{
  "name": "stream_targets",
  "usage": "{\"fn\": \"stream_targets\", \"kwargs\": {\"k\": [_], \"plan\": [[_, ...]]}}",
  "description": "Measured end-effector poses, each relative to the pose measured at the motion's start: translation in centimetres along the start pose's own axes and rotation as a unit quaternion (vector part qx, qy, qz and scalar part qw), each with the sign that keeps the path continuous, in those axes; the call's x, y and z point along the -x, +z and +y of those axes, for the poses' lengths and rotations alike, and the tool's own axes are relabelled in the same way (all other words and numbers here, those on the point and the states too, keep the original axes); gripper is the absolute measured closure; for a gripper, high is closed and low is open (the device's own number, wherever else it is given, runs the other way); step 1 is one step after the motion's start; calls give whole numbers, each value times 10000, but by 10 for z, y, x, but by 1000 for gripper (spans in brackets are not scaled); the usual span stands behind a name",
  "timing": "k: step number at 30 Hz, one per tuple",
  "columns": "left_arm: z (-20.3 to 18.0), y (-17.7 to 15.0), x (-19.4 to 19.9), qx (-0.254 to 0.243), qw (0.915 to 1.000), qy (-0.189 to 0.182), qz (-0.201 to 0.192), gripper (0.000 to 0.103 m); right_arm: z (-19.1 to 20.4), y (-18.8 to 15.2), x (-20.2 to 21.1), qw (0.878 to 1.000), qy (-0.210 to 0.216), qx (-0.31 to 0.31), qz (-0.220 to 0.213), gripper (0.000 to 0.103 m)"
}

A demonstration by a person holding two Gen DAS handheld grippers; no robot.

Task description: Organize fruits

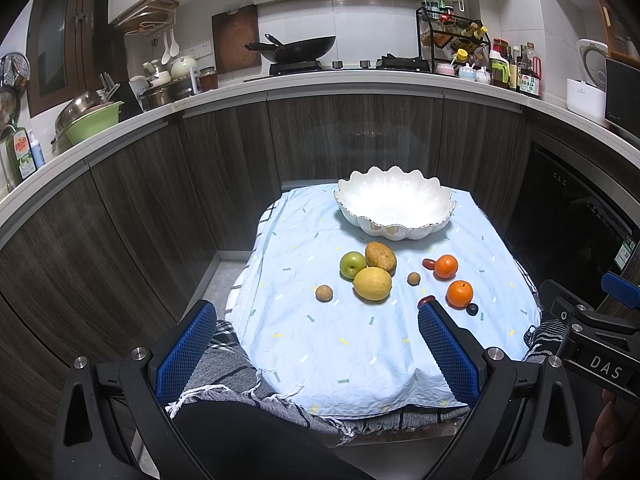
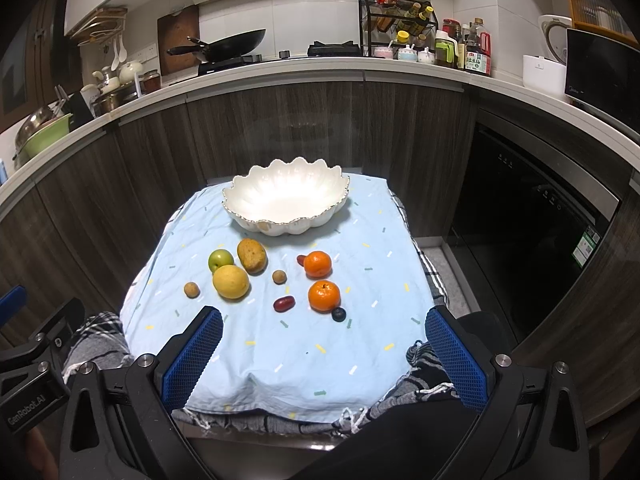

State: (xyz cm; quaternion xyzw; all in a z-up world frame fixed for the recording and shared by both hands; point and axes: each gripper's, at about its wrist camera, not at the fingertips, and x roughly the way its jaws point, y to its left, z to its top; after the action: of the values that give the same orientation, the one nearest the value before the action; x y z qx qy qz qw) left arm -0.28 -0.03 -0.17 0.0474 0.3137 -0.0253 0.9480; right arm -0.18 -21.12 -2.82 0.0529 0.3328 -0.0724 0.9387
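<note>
**Nothing in the bowl yet, both claws empty**

Left wrist view: left claw (image 1: pixel 316 344) was spread wide, gripping nothing, held back off the near edge of the cloth (image 1: pixel 360 352). Bowl (image 1: pixel 394 204) sat farthest ahead and looked empty. All fruit lay on the cloth between claw and bowl:
- apple (image 1: pixel 352 265), brown fruit (image 1: pixel 380 256) and lemon (image 1: pixel 372 283) bunched straight ahead, touching or nearly so
- two small brown fruits (image 1: pixel 324 293), one ahead-left, the other (image 1: pixel 413 278) ahead-right
- two oranges (image 1: pixel 446 266) off to the right, the nearer one (image 1: pixel 459 293) just past the right finger tip
- a red date (image 1: pixel 429 263) beside the far orange, another (image 1: pixel 425 302) partly hidden by the right finger
- dark berry (image 1: pixel 472 309) just right of that finger

Right wrist view: right claw (image 2: pixel 324 340) was also wide and empty, likewise short of the fruit. Bowl (image 2: pixel 286 200) ahead, slightly left, inside bare. Near orange (image 2: pixel 324 296), berry (image 2: pixel 339 314) and near date (image 2: pixel 284 303) were the closest pieces, straight ahead. Lemon (image 2: pixel 231 282) and apple (image 2: pixel 220 260) lay ahead-left.

Progress: zero, I'd say. Ten pieces to move, assuming the bowl is the target.
</note>
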Motion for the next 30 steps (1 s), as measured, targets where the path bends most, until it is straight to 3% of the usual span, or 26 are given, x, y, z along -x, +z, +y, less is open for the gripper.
{"fn": "stream_targets", "kwargs": {"k": [18,30], "plan": [[3,9,-3,-80,9998,121,-169,0,4,4,-9,10000,60,25,36,0],[2,9,-29,-110,9998,156,7,0,9,9,-34,9997,56,32,252,0]]}}
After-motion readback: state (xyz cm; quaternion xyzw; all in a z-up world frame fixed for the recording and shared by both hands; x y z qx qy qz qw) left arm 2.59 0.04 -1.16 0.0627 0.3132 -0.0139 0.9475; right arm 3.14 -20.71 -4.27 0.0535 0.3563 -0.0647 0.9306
